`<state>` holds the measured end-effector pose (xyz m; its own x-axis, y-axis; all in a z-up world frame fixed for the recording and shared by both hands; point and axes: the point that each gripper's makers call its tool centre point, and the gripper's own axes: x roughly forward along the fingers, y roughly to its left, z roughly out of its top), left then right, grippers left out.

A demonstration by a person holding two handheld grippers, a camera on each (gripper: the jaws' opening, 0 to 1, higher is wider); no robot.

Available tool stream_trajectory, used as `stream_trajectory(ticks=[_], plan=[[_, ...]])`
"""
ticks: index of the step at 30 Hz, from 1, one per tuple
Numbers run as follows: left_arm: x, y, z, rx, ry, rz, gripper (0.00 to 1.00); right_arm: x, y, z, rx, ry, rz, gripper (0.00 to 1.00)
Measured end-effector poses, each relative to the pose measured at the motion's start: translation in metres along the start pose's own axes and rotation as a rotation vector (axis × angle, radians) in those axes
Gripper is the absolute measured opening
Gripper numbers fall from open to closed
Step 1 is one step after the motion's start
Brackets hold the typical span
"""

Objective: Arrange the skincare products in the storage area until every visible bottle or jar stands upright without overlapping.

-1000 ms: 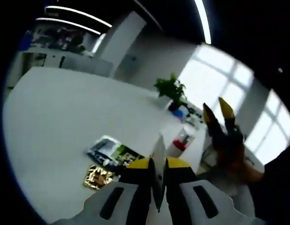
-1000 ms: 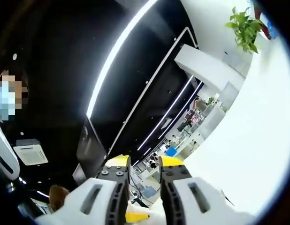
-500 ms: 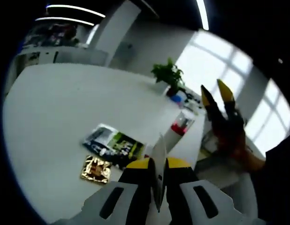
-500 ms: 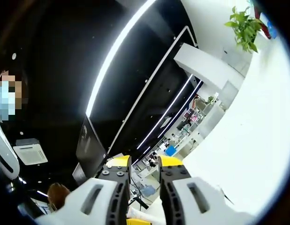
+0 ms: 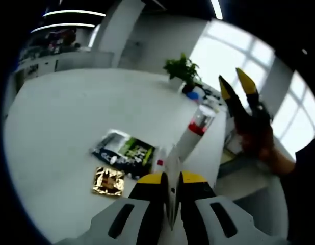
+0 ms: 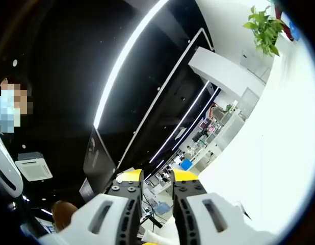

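— Well, what's the left hand-held gripper [image 5: 170, 179] got?

— Its yellow-tipped jaws are clamped on a thin white piece, edge-on and pale, poking up between them; what it is I cannot make out, since its lower end is cut off behind the jaws.

— And the products?

— On the white desk [image 5: 60, 122], just beyond those jaw tips and to their left, a dark packet with green print [image 5: 126, 152] lies flat, and a gold foil sachet [image 5: 108, 181] lies just beside it, nearer the camera. A clear container with red at its base [image 5: 201, 121] stands upright further off, up and right of the tips. Its label is too blurred to read.

— The other tool?

— The right hand-held gripper [image 5: 239, 84] comes in from the right of the left gripper view, held up above the desk, tips slightly apart. In the right gripper view its jaws [image 6: 156, 176] point at the dark ceiling with a gap between them, nothing held. A potted plant [image 5: 182, 69] sits at the far desk edge, with small blurred things beside it
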<state>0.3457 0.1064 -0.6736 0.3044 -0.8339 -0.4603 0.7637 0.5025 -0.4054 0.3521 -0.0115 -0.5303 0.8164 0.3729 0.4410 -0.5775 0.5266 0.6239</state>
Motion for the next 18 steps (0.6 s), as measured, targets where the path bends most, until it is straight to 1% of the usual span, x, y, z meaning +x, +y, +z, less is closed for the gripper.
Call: stream_trajectory(ticks=[5,9,12,18], plan=[[-0.001,0.006,0.003,0.020,-0.009,0.028,0.05,0.001,0.000,-0.001,-0.007,0.007,-0.002,0.22],[-0.002,0.008,0.004,0.033,-0.001,0.032,0.05,0.003,0.001,-0.005,-0.017,0.025,0.003,0.22],[-0.004,0.012,0.006,0.044,0.004,0.052,0.05,0.003,0.003,-0.008,-0.031,0.038,0.008,0.22],[-0.005,0.018,0.014,0.121,0.049,0.111,0.05,0.005,0.004,-0.012,-0.037,0.056,0.013,0.22]])
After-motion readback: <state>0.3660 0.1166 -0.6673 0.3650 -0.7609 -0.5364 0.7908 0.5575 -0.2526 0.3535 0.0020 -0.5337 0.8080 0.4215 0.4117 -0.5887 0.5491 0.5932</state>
